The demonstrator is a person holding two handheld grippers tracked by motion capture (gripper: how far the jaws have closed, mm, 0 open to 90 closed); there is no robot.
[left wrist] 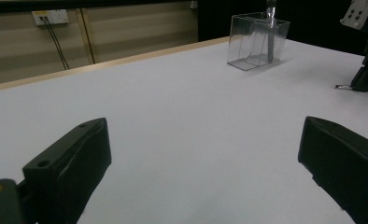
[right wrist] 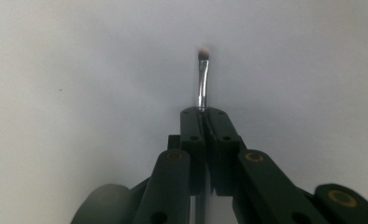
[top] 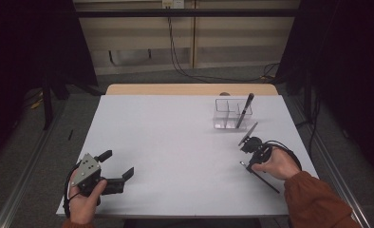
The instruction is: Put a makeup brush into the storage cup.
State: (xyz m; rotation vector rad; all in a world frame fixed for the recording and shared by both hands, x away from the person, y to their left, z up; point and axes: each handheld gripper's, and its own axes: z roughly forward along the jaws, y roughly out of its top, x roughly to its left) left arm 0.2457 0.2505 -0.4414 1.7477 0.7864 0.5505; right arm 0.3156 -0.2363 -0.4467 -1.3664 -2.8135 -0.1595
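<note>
Brush (right wrist: 201, 79) pinched in right tool (right wrist: 204, 112), bristles seen up close; left tool (top: 116, 165) wide open.

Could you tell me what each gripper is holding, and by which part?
The right gripper clamps a thin brush on its shaft below the bristles; the left gripper holds nothing.

Thin makeup brush with dark handle, silver metal ferrule and small pinkish bristle tip (right wrist: 203, 51), clamped at the ferrule, tip just above the white tabletop, handle trailing back low over the table
</note>
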